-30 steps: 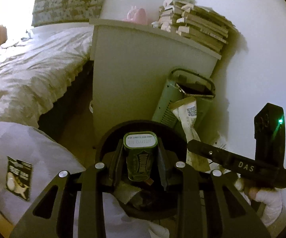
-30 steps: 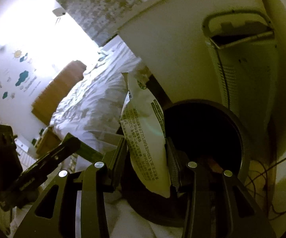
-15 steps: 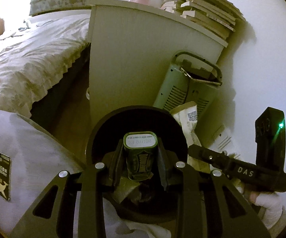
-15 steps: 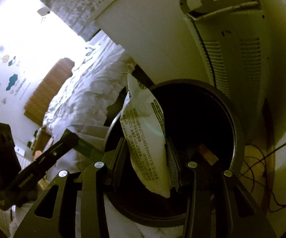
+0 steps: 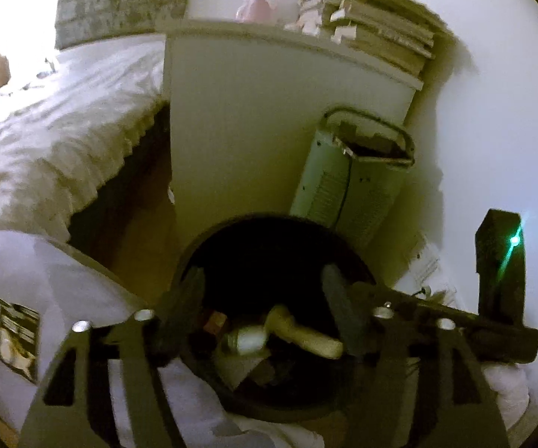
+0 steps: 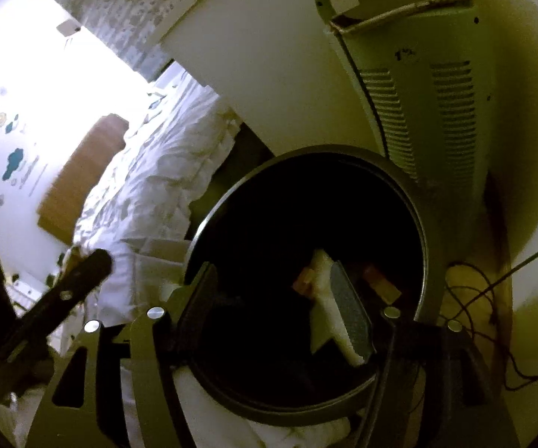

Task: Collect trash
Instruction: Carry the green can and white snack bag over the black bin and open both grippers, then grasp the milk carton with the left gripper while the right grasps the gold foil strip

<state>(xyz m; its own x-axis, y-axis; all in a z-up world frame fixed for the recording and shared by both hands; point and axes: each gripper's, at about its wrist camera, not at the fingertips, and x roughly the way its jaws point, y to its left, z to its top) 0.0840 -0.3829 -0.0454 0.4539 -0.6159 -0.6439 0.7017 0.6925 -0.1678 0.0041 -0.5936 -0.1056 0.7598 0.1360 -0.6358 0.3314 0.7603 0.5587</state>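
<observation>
A dark round trash bin (image 5: pixel 269 219) stands on the floor directly below both grippers. My left gripper (image 5: pixel 263 298) hangs over its mouth with the jaws opening and nothing between them. The green can (image 5: pixel 244 339) lies inside the bin among other rubbish, beside a pale snack wrapper (image 5: pixel 302 334). In the right wrist view my right gripper (image 6: pixel 272 306) is also over the bin (image 6: pixel 424 246), jaws opening. The wrapper (image 6: pixel 323 291) drops free inside the bin, close by the right finger but not pressed.
A white nightstand (image 5: pixel 250 112) with stacked books stands behind the bin, and a pale green heater (image 5: pixel 347 186) leans by the wall. The bed (image 5: pixel 63 130) is to the left. A white bag (image 5: pixel 26 280) lies beside the bin. Cables (image 6: pixel 493 298) trail on the floor at right.
Both grippers have opened. The green can has dropped from the left jaws into the bin, and the wrapper has slipped from the right jaws into it. Both views sit a little nearer the bin.
</observation>
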